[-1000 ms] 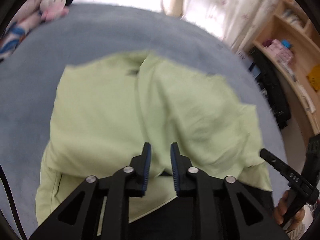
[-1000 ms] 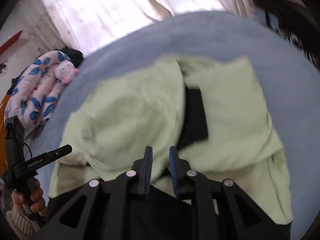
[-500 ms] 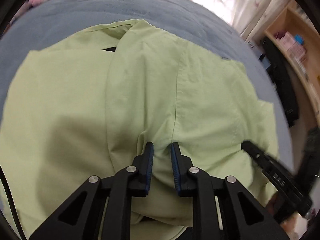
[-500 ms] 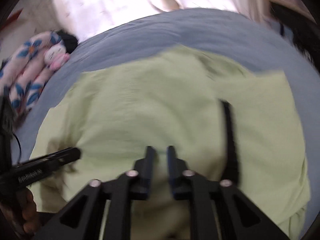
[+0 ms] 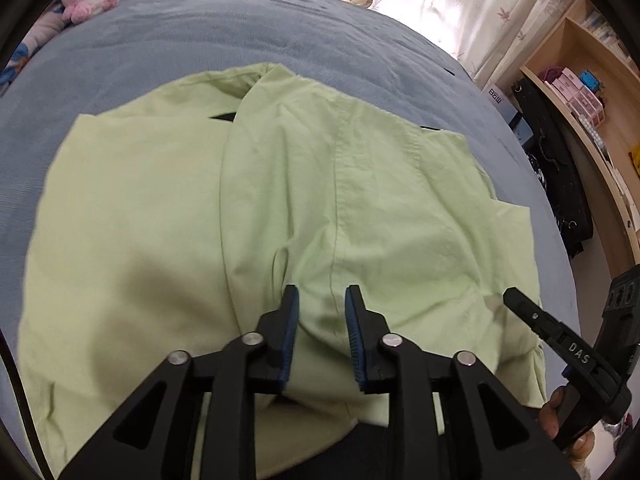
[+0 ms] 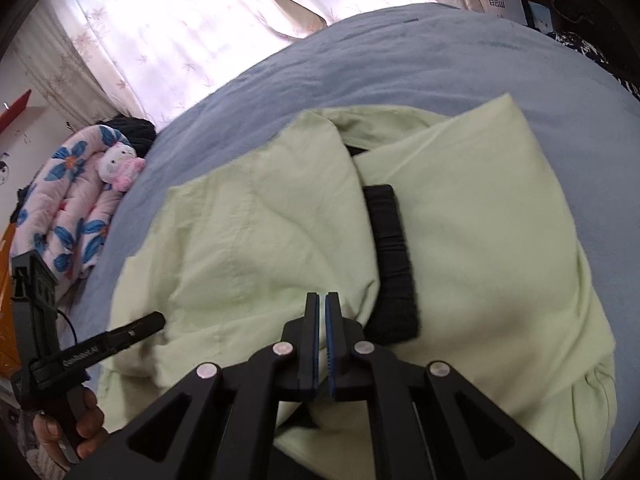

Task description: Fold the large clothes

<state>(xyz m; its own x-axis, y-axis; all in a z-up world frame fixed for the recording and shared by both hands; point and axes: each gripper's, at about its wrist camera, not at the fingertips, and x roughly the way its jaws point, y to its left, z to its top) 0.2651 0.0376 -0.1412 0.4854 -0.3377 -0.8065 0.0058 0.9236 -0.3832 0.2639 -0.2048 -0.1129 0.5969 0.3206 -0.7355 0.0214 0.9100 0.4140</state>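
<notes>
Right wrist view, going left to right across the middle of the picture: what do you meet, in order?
Floral quilt → plush toy → left flap of the light green garment → black ribbed band → right flap of the garment → blue bedspread.

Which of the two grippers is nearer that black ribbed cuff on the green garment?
The right. The right gripper sits just beside the black ribbed cuff; the left gripper is further off, over the pale green garment.

Green garment (image 5: pixel 280 200) lies on blue-grey bed (image 5: pixel 200 32).
</notes>
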